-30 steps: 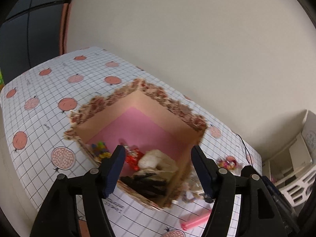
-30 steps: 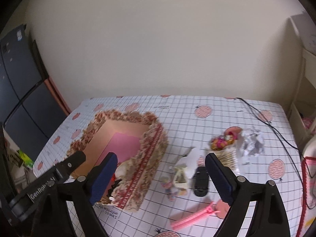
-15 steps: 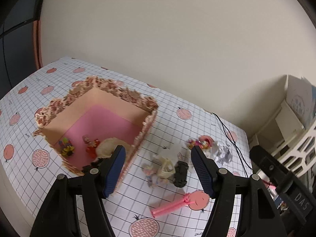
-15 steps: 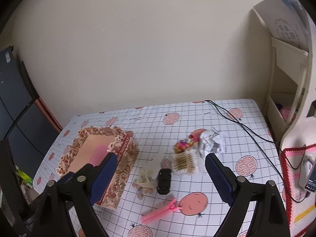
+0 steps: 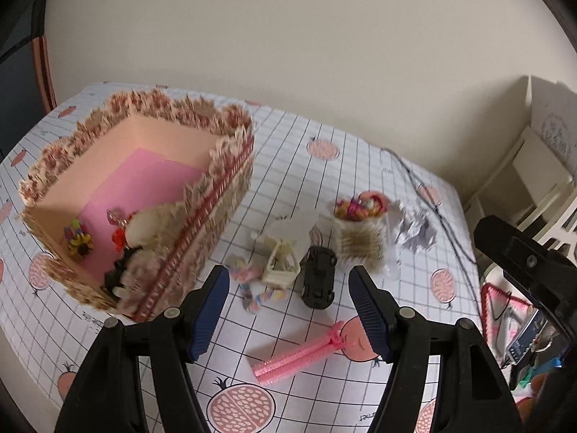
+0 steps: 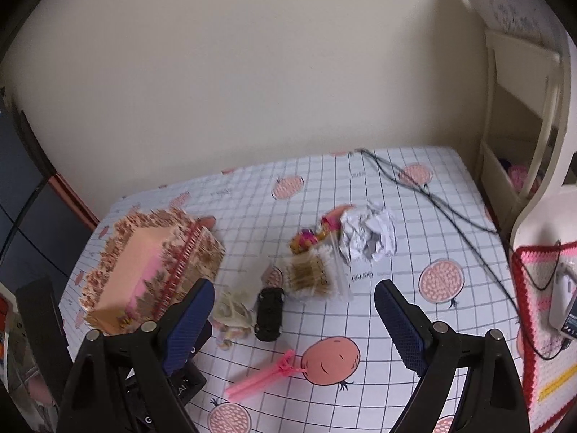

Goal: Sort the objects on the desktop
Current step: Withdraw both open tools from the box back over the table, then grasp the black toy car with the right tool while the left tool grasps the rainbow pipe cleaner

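A floral box [image 5: 230, 180] with a pink floor stands on the left and holds hair ties, a plush piece and other small things. Loose items lie to its right: a cream toy basket [image 5: 279, 265], a black toy car [image 5: 319, 276], a pastel band [image 5: 252, 287], a bag of cotton swabs [image 5: 360, 247], colourful beads [image 5: 360, 207], crumpled paper [image 5: 414, 232] and a pink clip [image 5: 299, 355]. My left gripper [image 5: 288, 271] hovers open above the basket and car, holding nothing. My right gripper [image 6: 295, 285] is open and empty above the car [image 6: 268, 312] and the swabs [image 6: 310, 274].
The tablecloth [image 6: 414, 223] is a white grid with pink fruit prints. A black cable [image 6: 443, 209] runs across its right side. A cream shelf unit [image 6: 519, 115] stands at the right edge, and a crocheted pink and red mat [image 6: 541, 288] lies beside it.
Both views have swung right, from the box toward the loose items. The box now sits at the left of each view. Neither gripper's jaws have moved.
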Available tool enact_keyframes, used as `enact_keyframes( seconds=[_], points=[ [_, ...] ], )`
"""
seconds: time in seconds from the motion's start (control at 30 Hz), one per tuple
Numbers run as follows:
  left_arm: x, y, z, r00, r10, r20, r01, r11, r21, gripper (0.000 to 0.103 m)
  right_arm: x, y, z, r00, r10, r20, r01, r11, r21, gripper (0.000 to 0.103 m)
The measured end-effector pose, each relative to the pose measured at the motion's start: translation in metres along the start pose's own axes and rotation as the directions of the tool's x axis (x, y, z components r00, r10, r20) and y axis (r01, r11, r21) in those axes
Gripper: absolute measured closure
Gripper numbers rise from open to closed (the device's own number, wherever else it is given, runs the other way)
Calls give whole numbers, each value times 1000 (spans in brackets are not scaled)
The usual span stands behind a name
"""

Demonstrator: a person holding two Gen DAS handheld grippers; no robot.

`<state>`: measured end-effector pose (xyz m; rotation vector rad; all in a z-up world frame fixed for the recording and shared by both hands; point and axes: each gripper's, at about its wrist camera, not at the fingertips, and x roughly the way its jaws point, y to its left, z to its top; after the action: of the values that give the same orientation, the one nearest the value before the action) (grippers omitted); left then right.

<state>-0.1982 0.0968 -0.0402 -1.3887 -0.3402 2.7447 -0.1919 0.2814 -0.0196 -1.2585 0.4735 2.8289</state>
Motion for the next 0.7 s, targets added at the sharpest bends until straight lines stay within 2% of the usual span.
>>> enact_keyframes(
  seconds=[0.33,0.7],
  points=[
    [51,11,-16,995,39,-93,-40,999,-5,33,60,-8,-22,990,-17,-137,18,1000,6,11],
    [68,24,-22,990,32,-137,-36,999,-27,34,98,2,-39,977,4,-214,-1,1000,15,10]
  ],
)
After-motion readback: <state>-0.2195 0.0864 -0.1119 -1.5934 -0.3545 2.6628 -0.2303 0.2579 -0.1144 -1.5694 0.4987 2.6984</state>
